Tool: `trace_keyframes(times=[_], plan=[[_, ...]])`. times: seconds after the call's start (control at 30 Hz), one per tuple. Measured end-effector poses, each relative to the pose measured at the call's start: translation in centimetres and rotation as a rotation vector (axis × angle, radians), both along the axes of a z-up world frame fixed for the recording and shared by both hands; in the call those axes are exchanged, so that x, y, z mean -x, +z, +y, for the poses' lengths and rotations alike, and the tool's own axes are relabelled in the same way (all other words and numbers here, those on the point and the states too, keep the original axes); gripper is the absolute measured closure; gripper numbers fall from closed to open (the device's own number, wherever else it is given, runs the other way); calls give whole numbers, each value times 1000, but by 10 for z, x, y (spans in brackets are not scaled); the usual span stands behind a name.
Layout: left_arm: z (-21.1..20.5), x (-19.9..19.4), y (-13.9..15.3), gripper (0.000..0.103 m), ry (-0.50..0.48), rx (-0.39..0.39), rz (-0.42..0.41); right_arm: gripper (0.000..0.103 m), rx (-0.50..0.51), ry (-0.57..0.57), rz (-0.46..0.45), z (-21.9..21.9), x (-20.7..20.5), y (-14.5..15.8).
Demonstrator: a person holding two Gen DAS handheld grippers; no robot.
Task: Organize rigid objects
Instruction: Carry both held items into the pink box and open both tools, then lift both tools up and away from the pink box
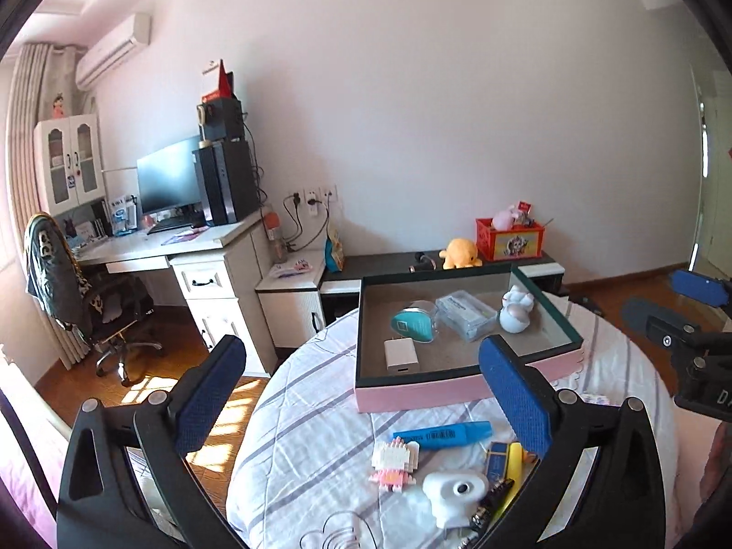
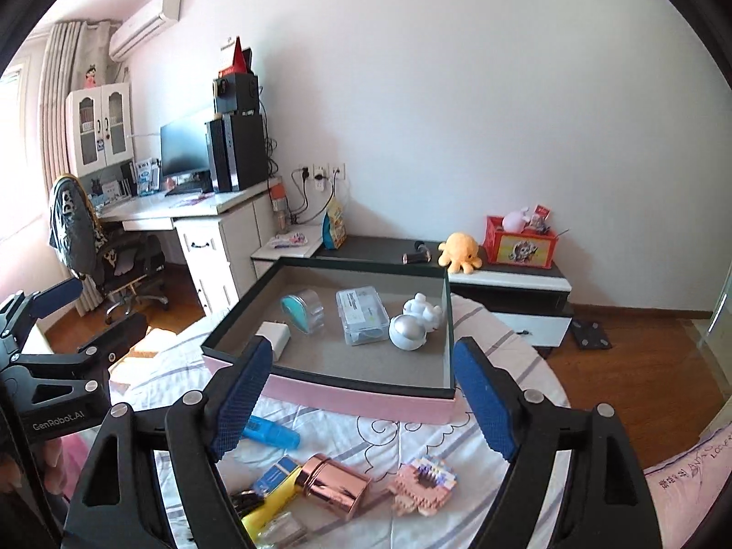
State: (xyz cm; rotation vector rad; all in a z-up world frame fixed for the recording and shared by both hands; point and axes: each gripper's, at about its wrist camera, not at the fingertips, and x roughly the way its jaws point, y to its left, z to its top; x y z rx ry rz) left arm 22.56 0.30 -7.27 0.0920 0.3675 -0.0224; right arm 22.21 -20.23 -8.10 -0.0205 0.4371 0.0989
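A pink box with a dark rim lies on the striped bedspread and holds a white charger, a teal heart-shaped case, a clear plastic case and a white figure. In front of it lie a blue highlighter, a block figure, a white plug, a yellow marker, a rose-gold tin and a pink block model. My left gripper and right gripper hover above these loose items, both open and holding nothing.
The bed edge curves off to wooden floor on the left and right. Beyond the box stands a low dark cabinet with a yellow plush and a red crate. A desk and office chair stand at the left.
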Motion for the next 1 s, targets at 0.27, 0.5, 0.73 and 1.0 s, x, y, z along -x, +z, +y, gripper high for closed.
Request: trace_keyframes(times=[0.27,0.5,0.73,1.0], plan=[[6,100,16,0,-13,54,-68,0,21,-67,-167,20,111,29],[4,150,31,0,-20,71,-147,0,9,-79,-210,25,162,40],[9,170,40,0,-10,73,-191,0,6,-84,-232,27,184,46],[11,172,36,0,2,79,-189,0,6,-90,-230,27,188,42]])
